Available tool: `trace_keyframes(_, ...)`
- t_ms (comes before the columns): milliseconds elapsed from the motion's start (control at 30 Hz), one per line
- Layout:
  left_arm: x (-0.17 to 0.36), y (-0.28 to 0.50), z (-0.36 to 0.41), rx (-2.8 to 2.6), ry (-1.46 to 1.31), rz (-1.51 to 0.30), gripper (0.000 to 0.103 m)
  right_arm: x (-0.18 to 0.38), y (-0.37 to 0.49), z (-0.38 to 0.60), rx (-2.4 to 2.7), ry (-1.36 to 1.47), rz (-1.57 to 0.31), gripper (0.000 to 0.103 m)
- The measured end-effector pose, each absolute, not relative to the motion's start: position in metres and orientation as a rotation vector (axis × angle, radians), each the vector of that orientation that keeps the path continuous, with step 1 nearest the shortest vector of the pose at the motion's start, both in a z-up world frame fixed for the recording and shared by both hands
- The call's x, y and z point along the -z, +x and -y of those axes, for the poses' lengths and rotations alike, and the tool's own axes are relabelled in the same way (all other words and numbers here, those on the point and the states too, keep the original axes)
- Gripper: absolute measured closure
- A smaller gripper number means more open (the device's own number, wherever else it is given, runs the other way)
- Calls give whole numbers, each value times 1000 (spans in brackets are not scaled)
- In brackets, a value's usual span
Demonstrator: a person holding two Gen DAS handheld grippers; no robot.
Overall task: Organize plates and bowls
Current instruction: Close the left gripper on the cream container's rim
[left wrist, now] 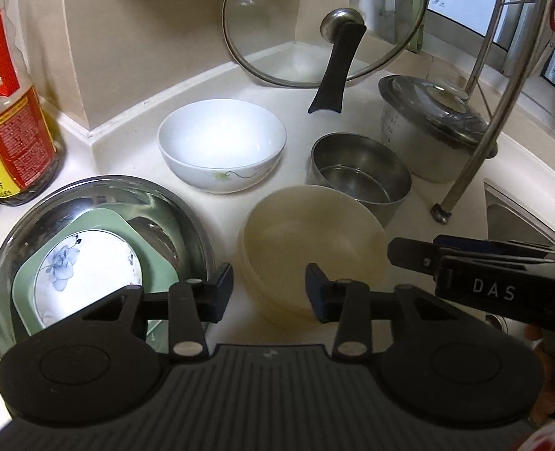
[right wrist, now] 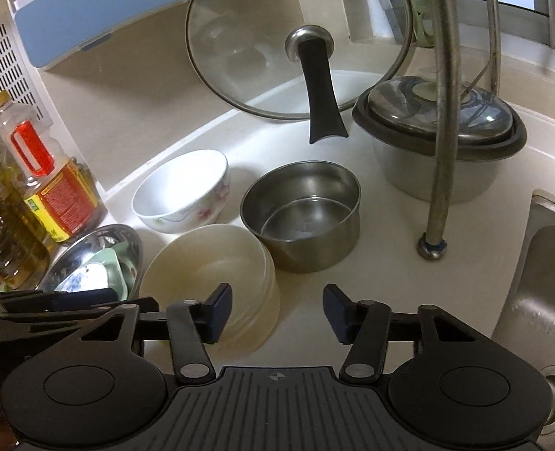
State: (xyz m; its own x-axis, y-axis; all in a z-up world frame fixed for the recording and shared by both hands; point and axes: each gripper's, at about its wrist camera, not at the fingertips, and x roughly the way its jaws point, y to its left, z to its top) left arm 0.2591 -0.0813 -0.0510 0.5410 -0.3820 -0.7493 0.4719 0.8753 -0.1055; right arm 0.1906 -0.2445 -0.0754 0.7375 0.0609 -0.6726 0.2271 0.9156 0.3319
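Observation:
A stack of cream bowls [left wrist: 307,233] stands on the white counter in front of both grippers. My left gripper [left wrist: 270,293] is open, with the stack's near left wall between its fingers and no pad pressing on it. My right gripper [right wrist: 277,312] is open too and straddles the near right wall of the cream stack [right wrist: 210,263]. Behind the stack are a white ceramic bowl [left wrist: 221,143] and a steel bowl [left wrist: 360,169]. To the left, a wide steel basin [left wrist: 100,184] holds a green square plate [left wrist: 127,221] and a white flowered plate [left wrist: 85,263].
A glass lid [left wrist: 315,18] leans in the back corner. A lidded steel pot [left wrist: 428,120] and a rack leg [left wrist: 465,173] stand at the right. Oil bottles [left wrist: 10,112] stand at the left. The sink [right wrist: 548,282] opens at the far right.

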Motion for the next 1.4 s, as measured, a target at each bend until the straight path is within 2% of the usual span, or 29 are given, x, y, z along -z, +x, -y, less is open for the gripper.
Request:
trace_keyframes(367, 63, 281, 86, 492, 113, -888, 69, 85, 212, 244, 97, 416, -765, 56)
trace_keyframes(500, 67, 287, 88, 495, 115, -899, 72, 89, 218, 244, 95, 417, -778, 66)
trace_keyframes(567, 69, 289, 88, 499, 116, -903, 77, 91, 220, 244, 94, 415, -782, 69)
trace_keyframes(967, 75, 294, 90, 489, 131, -922, 87, 92, 224, 238, 80, 390, -792, 90)
trace_keyframes(1400, 65, 285, 84, 494, 115, -905, 89, 83, 222, 235, 90, 360, -802, 92)
